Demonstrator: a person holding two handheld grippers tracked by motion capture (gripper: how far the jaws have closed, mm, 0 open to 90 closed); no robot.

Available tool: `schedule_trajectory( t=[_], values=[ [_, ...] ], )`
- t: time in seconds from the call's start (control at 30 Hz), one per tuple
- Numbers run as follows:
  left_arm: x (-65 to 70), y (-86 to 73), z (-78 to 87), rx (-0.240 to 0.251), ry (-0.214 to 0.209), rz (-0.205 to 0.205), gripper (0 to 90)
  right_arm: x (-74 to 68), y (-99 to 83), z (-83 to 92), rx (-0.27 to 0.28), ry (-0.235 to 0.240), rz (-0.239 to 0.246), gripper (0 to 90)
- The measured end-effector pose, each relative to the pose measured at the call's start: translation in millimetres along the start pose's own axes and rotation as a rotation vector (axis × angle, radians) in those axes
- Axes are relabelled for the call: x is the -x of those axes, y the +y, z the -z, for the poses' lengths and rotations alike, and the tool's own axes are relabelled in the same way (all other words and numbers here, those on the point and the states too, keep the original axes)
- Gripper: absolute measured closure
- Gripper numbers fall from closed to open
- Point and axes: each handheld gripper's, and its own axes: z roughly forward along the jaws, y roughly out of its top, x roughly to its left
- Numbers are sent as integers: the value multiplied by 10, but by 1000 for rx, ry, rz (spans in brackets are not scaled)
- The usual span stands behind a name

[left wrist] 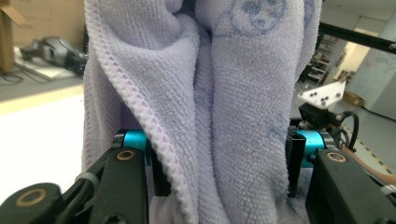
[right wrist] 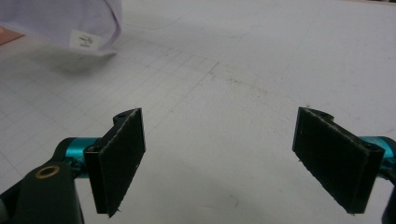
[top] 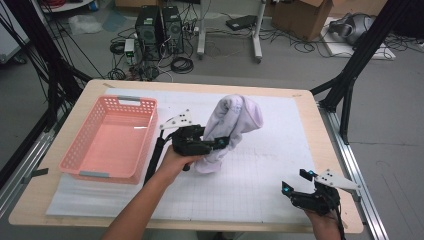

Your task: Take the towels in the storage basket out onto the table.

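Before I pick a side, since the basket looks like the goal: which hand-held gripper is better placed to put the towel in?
Left. The left hand-held gripper already holds the lavender towel beside the pink basket; the right hand-held gripper waits open at the table's near right edge.

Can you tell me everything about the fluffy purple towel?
The towel is pale lilac terry cloth, soft and looped, with a zigzag-stitched hem and a faint blue printed pattern. A small white label shows on one corner in the right gripper view. It is bunched into thick folds and held up above the white gridded mat, right of the pink basket. The left gripper has it between its jaws; its lower end hangs down by the mat.
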Motion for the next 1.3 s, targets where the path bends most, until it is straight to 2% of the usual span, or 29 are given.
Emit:
schedule_trajectory(
  t=[0.03, 0.1, 0.17, 0.3, 0.33, 0.43, 0.57, 0.67, 0.73, 0.87, 0.9, 1.03, 1.1, 1.13, 1.17, 1.2, 1.23, 1.27, 1.3],
  values=[
    [-26, -63, -85, -16, -2, 12, 521, 1, -3, 3, -1, 0, -4, 158],
    [-45, -98, -121, -20, 0, 17, 519, 11, -6, 10, -2, -3, -1, 158],
    [-108, -198, -222, -45, 3, 48, 516, 16, -9, 13, 1, -2, -8, 158],
    [-165, -312, -350, -98, 25, 52, 501, 29, -15, 21, -1, -6, -11, 158],
    [-165, -312, -350, -98, 25, 52, 498, 30, -16, 21, -1, -7, -13, 158],
    [-221, -431, -446, -174, 69, 34, 491, 33, -18, 22, -4, -6, -14, 158],
    [-246, -511, -475, -198, 103, 19, 488, 38, -21, 21, -3, -5, -12, 158],
    [-313, -619, -483, -235, 146, 53, 454, 38, -22, 21, -6, -4, -15, 158],
    [-320, -625, -484, -240, 154, 64, 395, 37, -22, 22, -6, -4, -14, 158],
    [-289, -554, -451, -195, 202, 59, 296, 35, -22, 20, -7, -4, -13, 158],
    [-269, -504, -407, -181, 229, 49, 273, 32, -22, 22, -9, -3, -16, 158],
    [-242, -429, -298, -172, 247, 39, 249, 37, -23, 25, -5, -4, -11, 158],
    [-214, -385, -206, -152, 255, 31, 256, 37, -23, 28, -5, -6, -17, 158],
    [-177, -356, -92, -114, 266, 37, 259, 33, -22, 31, -5, -7, -21, 158],
    [-160, -347, -32, -103, 270, 39, 260, 30, -21, 32, -5, -8, -23, 158],
    [-160, -347, -32, -103, 270, 39, 261, 31, -20, 32, -4, -7, -18, 158],
    [-127, -350, 95, -91, 277, 37, 262, 27, -20, 29, -2, -7, -19, 158],
    [-127, -350, 95, -91, 277, 37, 266, 25, -20, 28, -5, -9, -16, 158],
    [-92, -377, 218, -87, 281, 42, 266, 23, -20, 25, -8, -9, -15, 158]
  ],
)
